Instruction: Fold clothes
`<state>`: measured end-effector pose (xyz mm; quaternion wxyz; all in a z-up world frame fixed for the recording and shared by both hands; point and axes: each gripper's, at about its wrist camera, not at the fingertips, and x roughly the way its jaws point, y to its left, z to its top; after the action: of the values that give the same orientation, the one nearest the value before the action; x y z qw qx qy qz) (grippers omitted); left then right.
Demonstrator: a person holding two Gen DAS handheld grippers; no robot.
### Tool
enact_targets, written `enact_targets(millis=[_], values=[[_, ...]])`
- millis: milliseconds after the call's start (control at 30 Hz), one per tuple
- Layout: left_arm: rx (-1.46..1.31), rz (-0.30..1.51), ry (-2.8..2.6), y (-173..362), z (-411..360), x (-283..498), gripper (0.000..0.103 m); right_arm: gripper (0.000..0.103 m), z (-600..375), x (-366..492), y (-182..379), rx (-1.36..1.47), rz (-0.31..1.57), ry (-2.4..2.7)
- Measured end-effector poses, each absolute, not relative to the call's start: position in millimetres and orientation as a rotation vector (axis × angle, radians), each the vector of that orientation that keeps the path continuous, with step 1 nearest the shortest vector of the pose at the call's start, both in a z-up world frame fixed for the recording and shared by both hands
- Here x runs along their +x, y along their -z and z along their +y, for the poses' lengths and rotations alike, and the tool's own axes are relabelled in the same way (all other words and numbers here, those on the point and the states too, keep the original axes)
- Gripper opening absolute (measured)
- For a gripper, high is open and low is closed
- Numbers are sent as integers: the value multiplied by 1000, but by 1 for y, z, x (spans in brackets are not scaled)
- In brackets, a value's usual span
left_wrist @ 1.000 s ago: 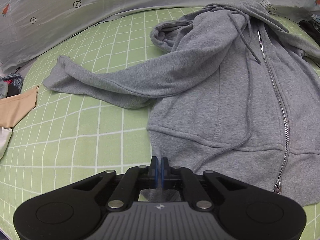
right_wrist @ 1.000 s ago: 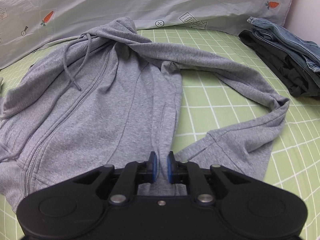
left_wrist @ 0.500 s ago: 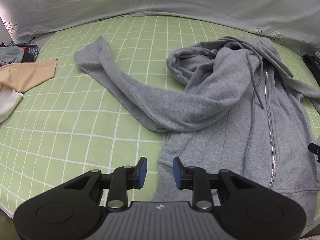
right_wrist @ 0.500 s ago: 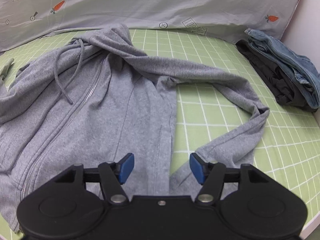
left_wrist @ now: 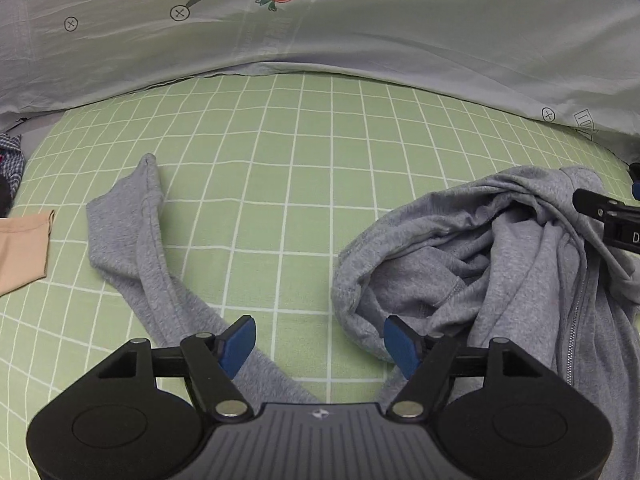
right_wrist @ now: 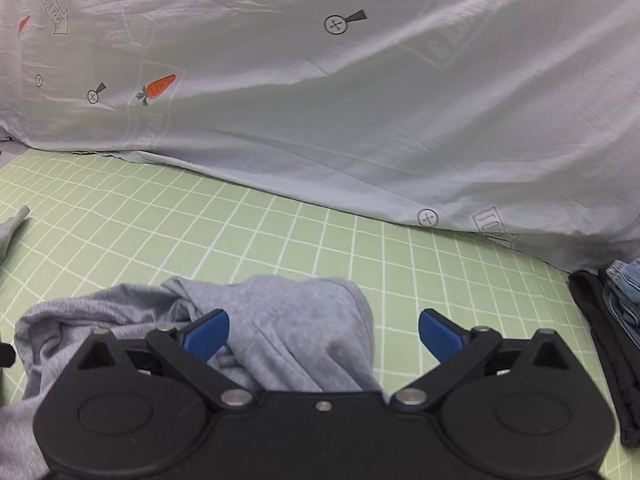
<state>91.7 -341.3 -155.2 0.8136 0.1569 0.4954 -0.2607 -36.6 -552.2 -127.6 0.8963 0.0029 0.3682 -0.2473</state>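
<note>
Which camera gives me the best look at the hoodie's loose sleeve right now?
The left wrist view. There the sleeve lies stretched across the green checked sheet, cuff to near the open left tool. The right wrist view shows only its cuff tip at the left edge.

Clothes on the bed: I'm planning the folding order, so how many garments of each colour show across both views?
Grey: 1, the hoodie
Beige: 1, a garment at the left edge
Black: 1, folded garment
Blue denim: 1, jeans
Blue check: 1, scrap, partly cut off
Total: 5
</note>
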Motion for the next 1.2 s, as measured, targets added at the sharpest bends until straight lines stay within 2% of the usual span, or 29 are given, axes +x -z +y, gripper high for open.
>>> enact_targets(millis=[167, 367, 467, 567, 667, 800, 967, 1200], values=[[390, 1024, 426, 178, -364, 117, 73, 102, -573, -4, 154, -23, 830, 566], [393, 918, 406, 176, -389, 163, 73, 103, -607, -4, 169, 56, 854, 593], [377, 816, 387, 159, -409, 188, 71, 103, -615, -6, 170, 70, 850, 608], [238, 720, 397, 122, -427, 209, 73, 103, -611, -7, 163, 84, 826, 600], [198, 765, 414, 115, -434, 216, 86, 103, -604, -1, 161, 95, 816, 538], [223, 892, 415, 141, -421, 208, 86, 103, -596, 7, 158, 110, 802, 455], [222, 960, 340, 162, -379, 182, 86, 103, -584, 17, 155, 129, 784, 352], [308, 965, 179, 183, -325, 166, 87, 101, -575, 67, 182, -105, 951, 292]])
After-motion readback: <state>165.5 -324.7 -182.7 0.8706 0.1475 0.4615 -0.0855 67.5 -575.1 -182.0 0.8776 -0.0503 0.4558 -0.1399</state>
